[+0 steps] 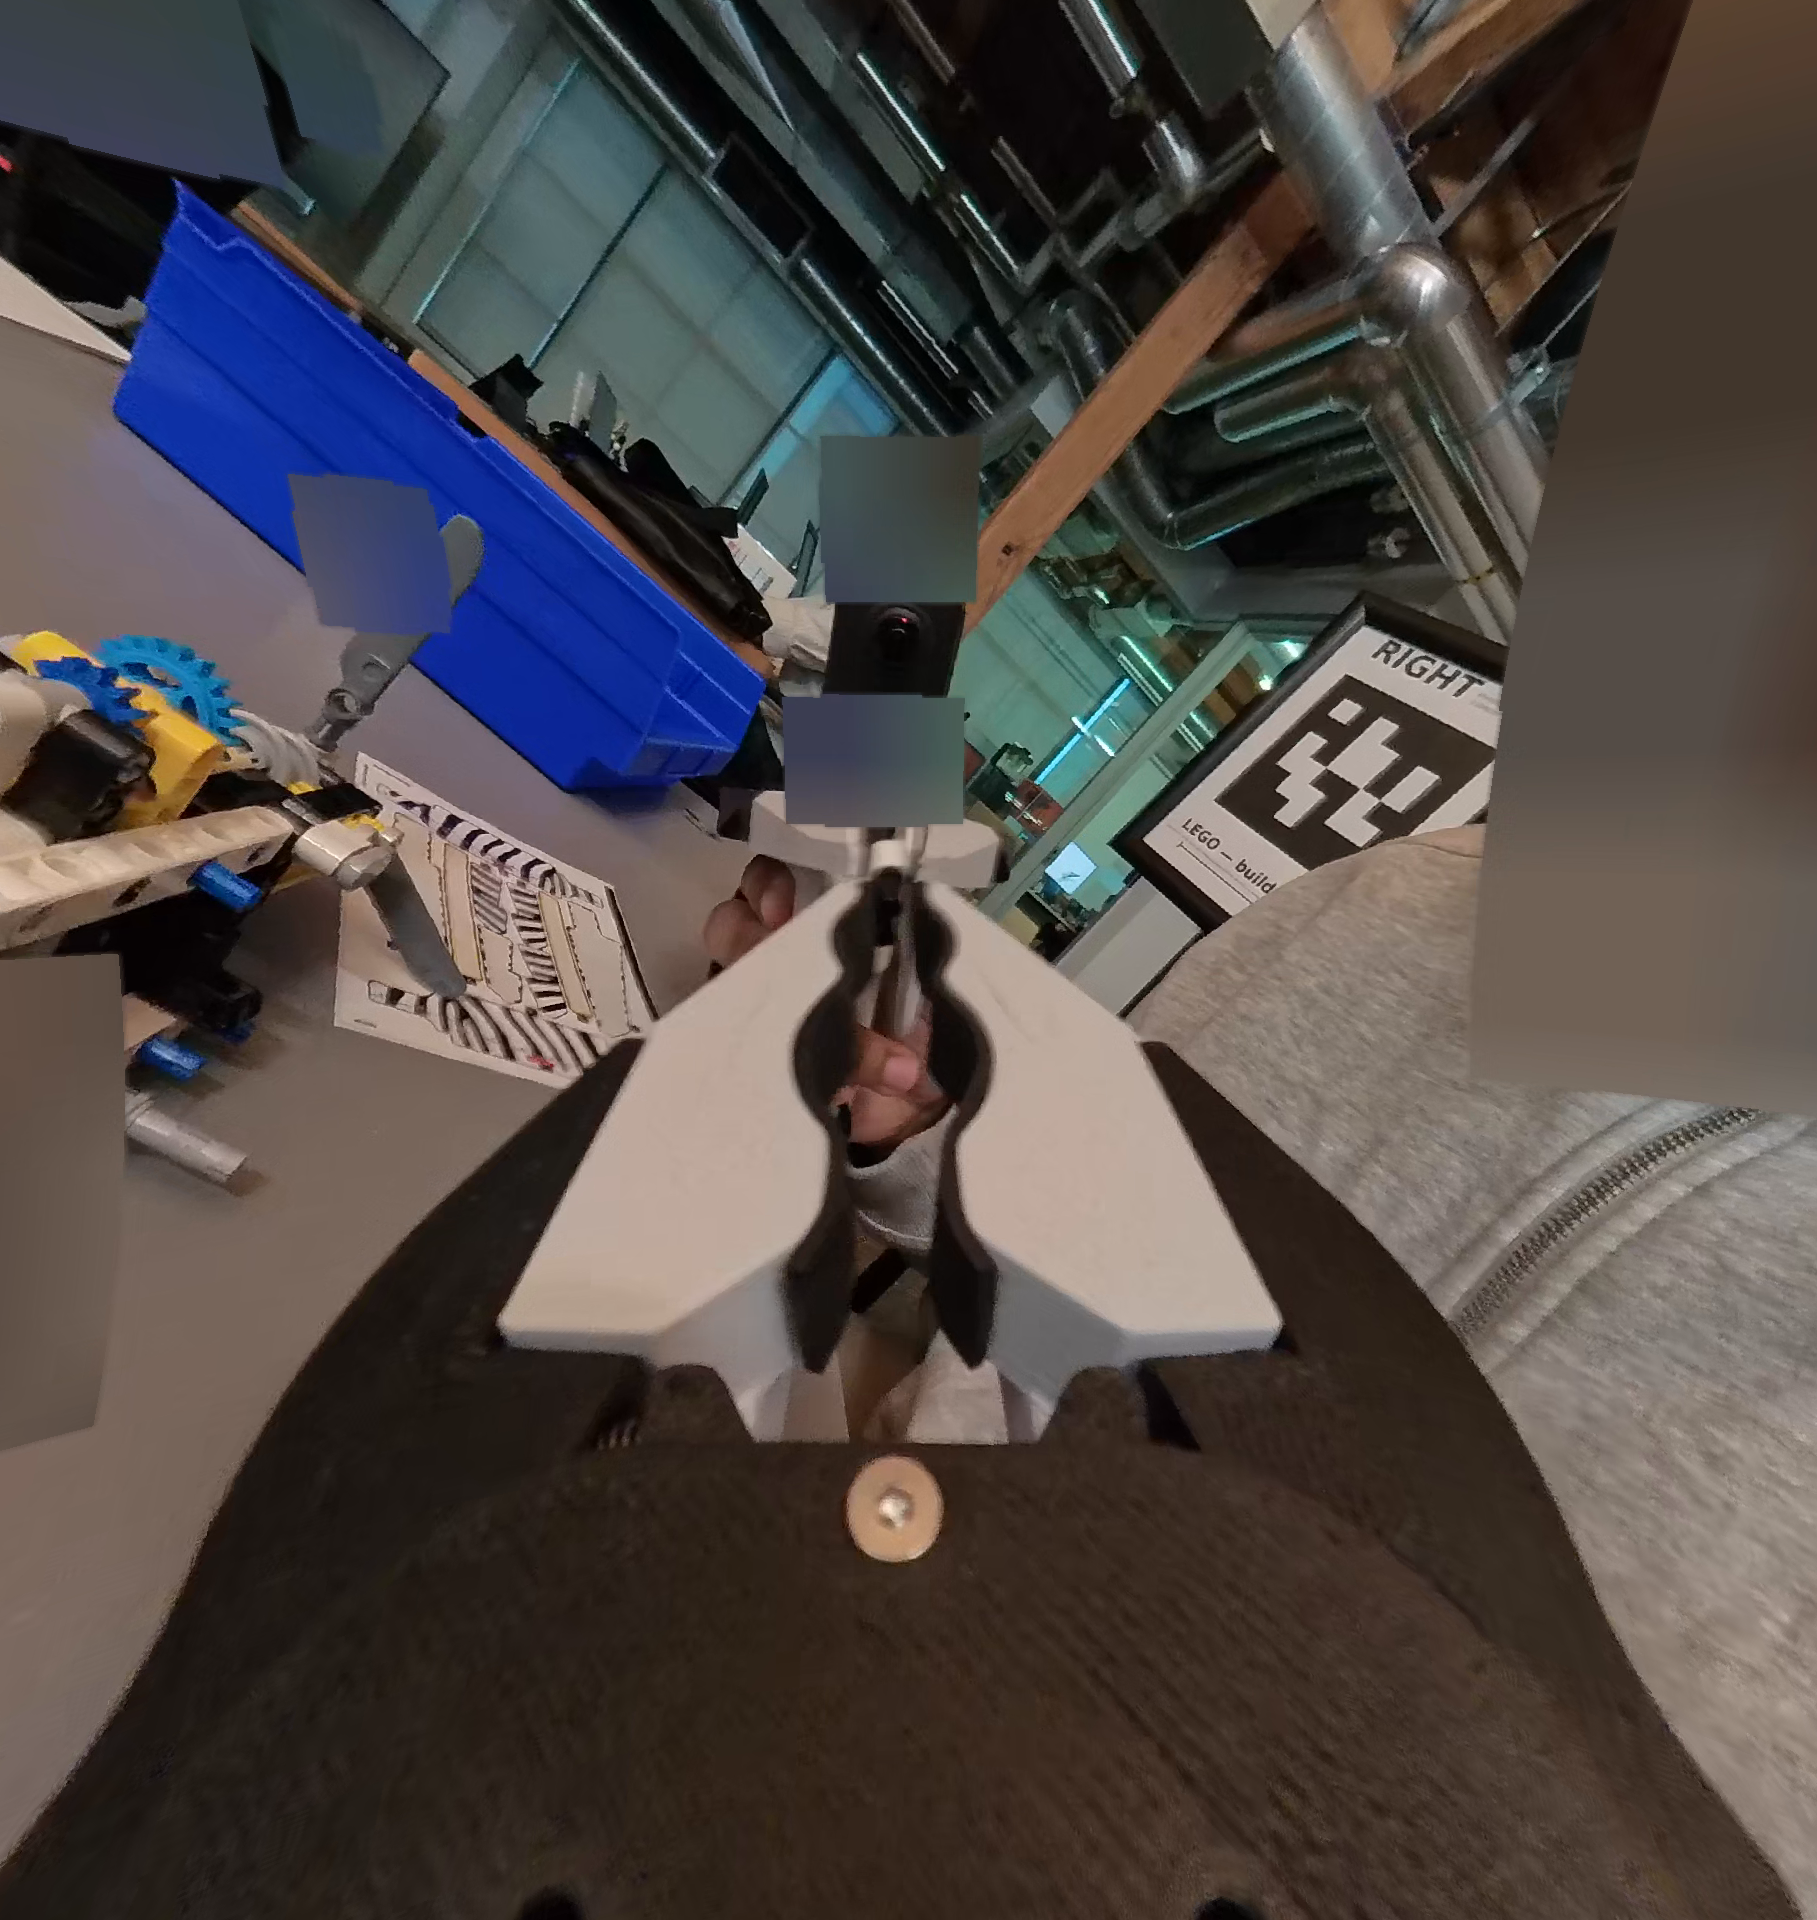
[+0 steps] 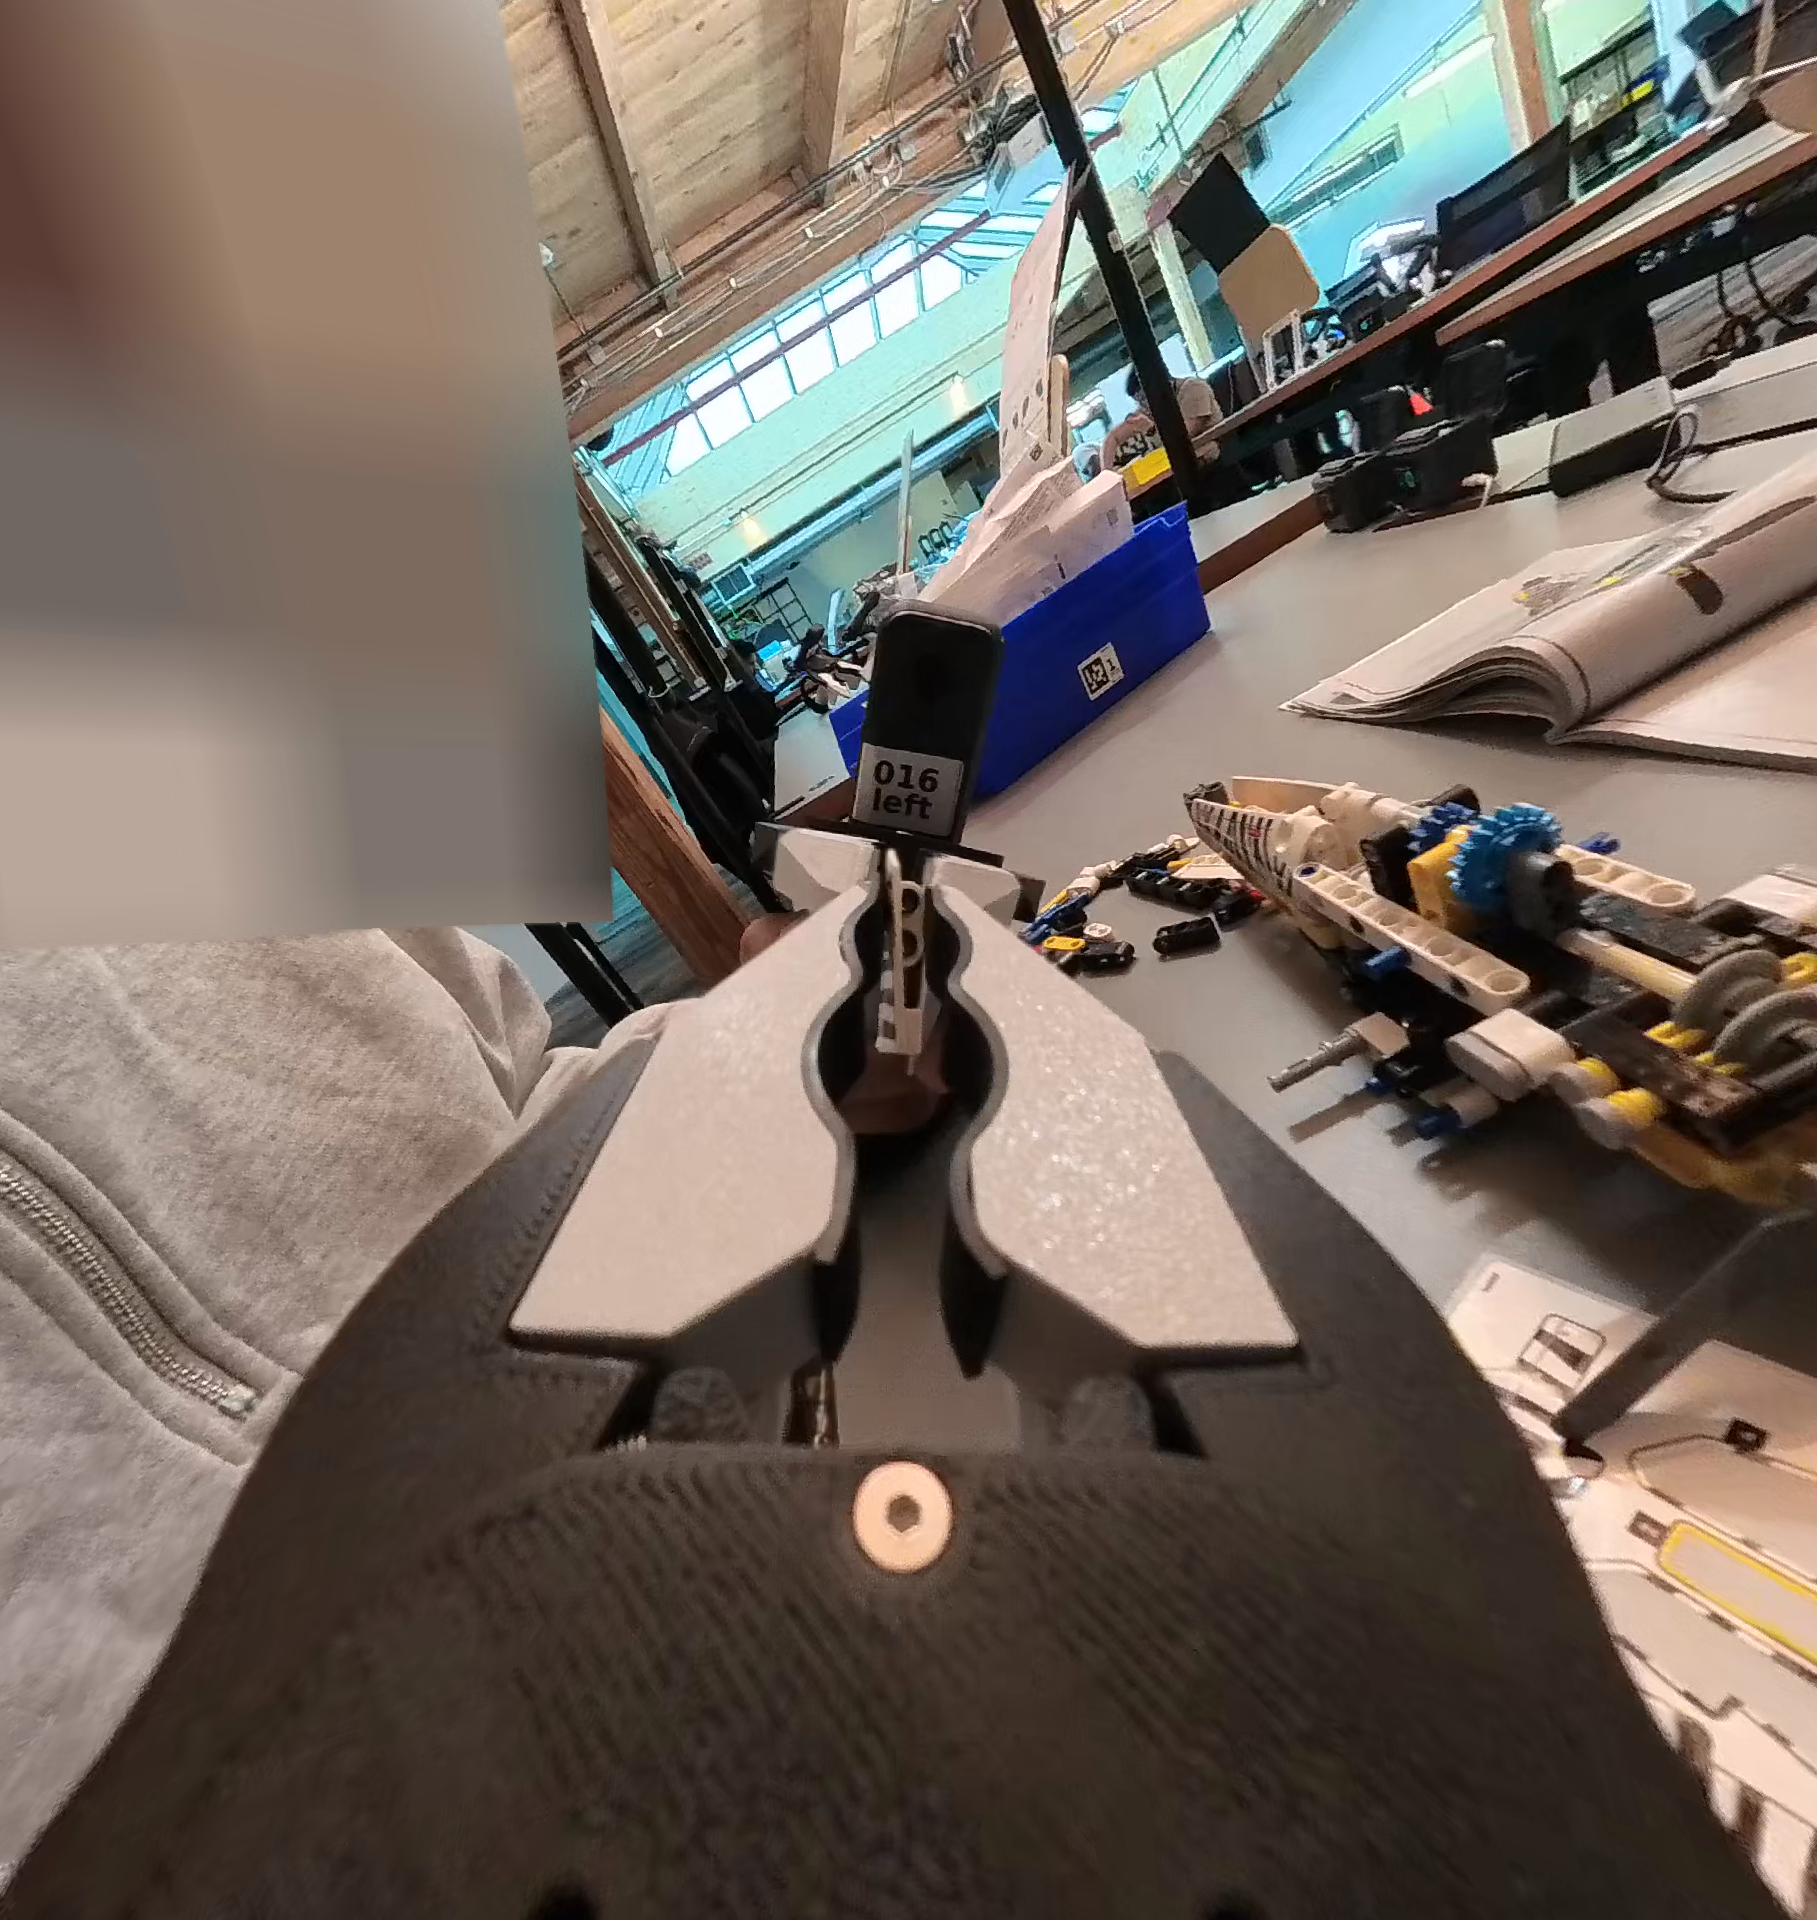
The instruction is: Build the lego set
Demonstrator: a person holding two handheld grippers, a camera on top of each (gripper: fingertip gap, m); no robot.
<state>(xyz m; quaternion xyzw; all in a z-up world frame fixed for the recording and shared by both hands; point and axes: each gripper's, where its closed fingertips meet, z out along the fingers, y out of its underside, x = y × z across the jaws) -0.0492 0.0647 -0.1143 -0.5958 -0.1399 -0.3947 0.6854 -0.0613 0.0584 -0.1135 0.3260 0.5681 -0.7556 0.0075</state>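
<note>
Both grippers are held in the air, tip to tip, in front of a grey hoodie [image 1: 1506,1247]. My left gripper [image 1: 893,899] is shut on a thin pale grey piece [image 1: 902,977]. My right gripper [image 2: 899,888] is shut on a white beam with holes [image 2: 904,966]. I cannot tell whether these are one piece. The right gripper [image 1: 888,844] faces me in the left wrist view, and the left gripper [image 2: 896,850] faces me in the right wrist view. The part-built white, black and yellow model with blue gears [image 2: 1506,935] lies on the grey table [image 2: 1351,748]. It also shows in the left wrist view [image 1: 104,800].
Loose small black and blue pieces [image 2: 1122,914] lie left of the model. An open instruction booklet [image 2: 1610,644] and a blue bin [image 2: 1091,613] sit behind it. Sticker sheets [image 1: 488,935] [image 2: 1714,1538] lie on the table. A grey pin [image 1: 182,1138] lies near the large blue bin [image 1: 416,499]. Both grippers' tips are close together, under 4 cm apart. Both grippers' tips are roughly 12 cm from the grey pin [image 1: 182,1138]. My right wrist view [image 2: 1346,1121] looks at it from another angle.
</note>
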